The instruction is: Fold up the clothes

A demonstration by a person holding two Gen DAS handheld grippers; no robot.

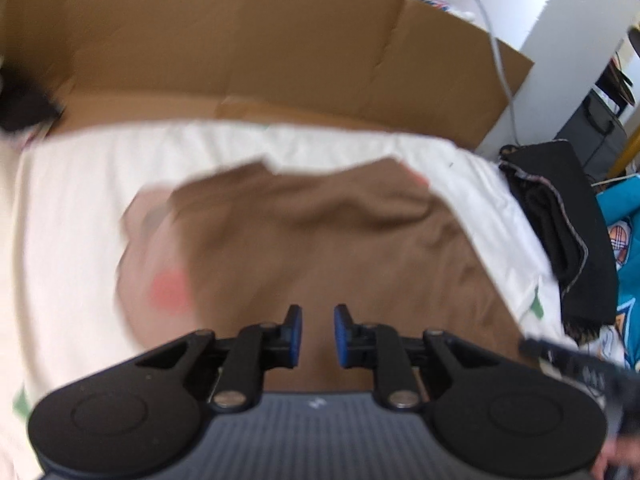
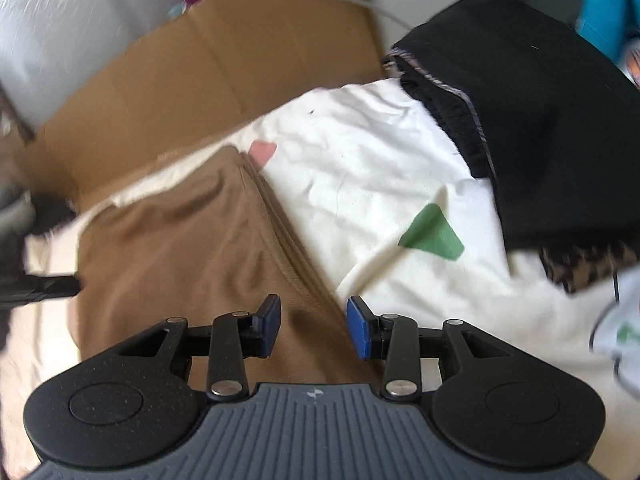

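A large flattened brown cardboard sheet (image 1: 248,40) stands behind a cream bed sheet with green and pink patches (image 2: 360,168). On that cream sheet lies the rumpled brown cloth garment (image 1: 320,232), spread across its middle, with a folded edge running along its right side in the right wrist view. A pile of folded black fabric (image 2: 540,120) sits at the sheet's right edge, apart from the brown garment. The left gripper (image 1: 317,334) hovers over the garment, its jaws narrowly apart and empty. The right gripper (image 2: 313,326) hangs above the garment's folded edge, jaws moderately wide, gripping nothing.
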